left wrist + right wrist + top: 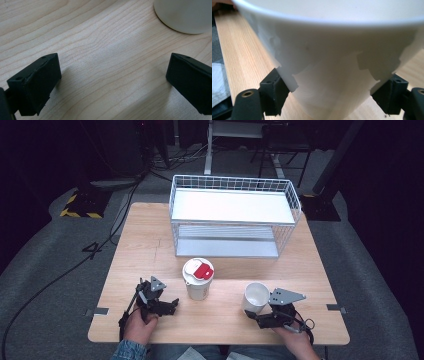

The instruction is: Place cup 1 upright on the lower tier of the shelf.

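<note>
Basically no legible txt; lidded cup (198, 280) has red label (203, 271).

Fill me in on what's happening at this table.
A person at a wooden table works a claw in each hand. The right claw is shut on an open white cup, gripping it low on its sides. The left claw sits open just above the bare wood, holding nothing, beside a lidded cup with a red tab. A white wire rack stands at the far side.
</note>
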Demonstrator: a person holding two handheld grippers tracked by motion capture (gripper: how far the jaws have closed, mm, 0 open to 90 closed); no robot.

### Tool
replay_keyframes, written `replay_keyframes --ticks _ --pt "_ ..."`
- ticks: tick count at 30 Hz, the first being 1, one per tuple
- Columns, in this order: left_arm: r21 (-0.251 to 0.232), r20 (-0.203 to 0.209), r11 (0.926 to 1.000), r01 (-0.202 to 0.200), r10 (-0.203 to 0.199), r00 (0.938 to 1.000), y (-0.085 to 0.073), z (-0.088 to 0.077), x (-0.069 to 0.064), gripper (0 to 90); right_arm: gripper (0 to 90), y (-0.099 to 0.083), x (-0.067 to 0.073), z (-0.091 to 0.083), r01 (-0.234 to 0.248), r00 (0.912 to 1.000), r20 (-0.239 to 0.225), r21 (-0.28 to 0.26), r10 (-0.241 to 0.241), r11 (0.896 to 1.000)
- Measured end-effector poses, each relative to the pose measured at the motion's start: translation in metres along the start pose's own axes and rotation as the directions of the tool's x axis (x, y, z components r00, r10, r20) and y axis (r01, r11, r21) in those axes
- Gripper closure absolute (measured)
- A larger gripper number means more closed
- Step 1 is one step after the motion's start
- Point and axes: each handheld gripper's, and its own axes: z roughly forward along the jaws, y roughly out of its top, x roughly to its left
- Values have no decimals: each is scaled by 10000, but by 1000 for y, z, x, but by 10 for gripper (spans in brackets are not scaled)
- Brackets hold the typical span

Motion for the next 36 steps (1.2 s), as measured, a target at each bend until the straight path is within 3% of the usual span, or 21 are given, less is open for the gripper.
replay_keyframes --ticks 25,36 --pt "3 2 10000 -3 3 10000 0 0 0 3 239 57 -32 2 -204 9997 96 -144 205 9997" --pt "-1 0 10000 1 -1 10000 0 0 0 3 239 75 -48 16 -157 9990 414 91 153 9998"
